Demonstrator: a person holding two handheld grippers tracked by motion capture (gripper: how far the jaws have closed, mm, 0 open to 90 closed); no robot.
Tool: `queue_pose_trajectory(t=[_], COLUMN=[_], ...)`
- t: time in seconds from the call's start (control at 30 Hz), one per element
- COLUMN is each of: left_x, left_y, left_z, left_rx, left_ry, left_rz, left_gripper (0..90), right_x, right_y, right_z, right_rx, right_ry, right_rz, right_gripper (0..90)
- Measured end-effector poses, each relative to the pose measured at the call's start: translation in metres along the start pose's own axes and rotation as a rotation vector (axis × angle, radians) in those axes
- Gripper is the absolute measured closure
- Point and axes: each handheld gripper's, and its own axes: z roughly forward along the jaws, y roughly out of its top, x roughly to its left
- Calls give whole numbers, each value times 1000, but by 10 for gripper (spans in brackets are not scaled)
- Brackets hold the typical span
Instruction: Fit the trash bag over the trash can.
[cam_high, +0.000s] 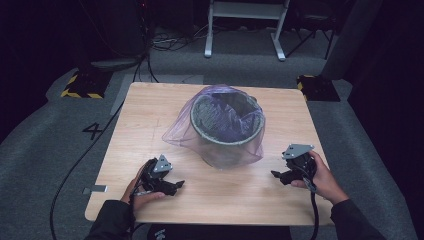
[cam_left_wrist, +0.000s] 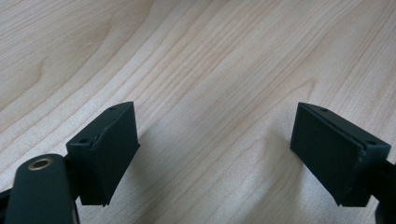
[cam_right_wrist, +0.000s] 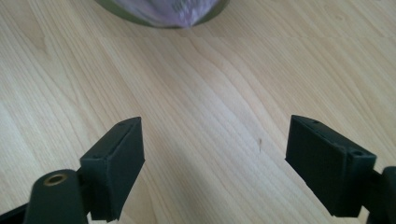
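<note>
A grey round bin (cam_high: 227, 131) lined with a thin purple plastic bag (cam_high: 189, 127) stands in the middle of the wooden table (cam_high: 145, 110). The bag drapes loosely over the rim and down the outside. My left gripper (cam_high: 179, 185) rests low over the table near the front left, held by a hand, jaws wide apart with only bare wood between them (cam_left_wrist: 215, 149). My right gripper (cam_high: 276, 175) hovers at the front right of the bin, open and empty (cam_right_wrist: 212, 158). The bin's lower edge (cam_right_wrist: 163, 16) lies at the top of the right gripper view.
Grey carpet surrounds the table. A white frame's legs (cam_high: 245, 30) stand behind it, with yellow-black striped blocks (cam_high: 82, 87) at the far corners. Cables run along the floor at the left. A small grey tab (cam_high: 95, 189) sticks out at the table's front left edge.
</note>
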Motion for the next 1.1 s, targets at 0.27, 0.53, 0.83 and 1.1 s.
queue_pose_trajectory(t=[0.27, 0.53, 0.83, 1.1], left_x=[0, 0, 0, 0], left_y=[0, 0, 0, 0], left_z=[0, 0, 0, 0], left_rx=[0, 0, 0, 0], left_ry=[0, 0, 1, 1], left_rz=[0, 0, 0, 0], left_gripper=[145, 145, 145, 145], right_x=[3, 6, 11, 11], right_y=[-13, -26, -47, -66], right_z=[1, 1, 1, 3], right_rx=[15, 11, 15, 13], right_ry=[-10, -18, -22, -40], right_rz=[4, 5, 26, 55], right_gripper=[194, 193, 192, 189])
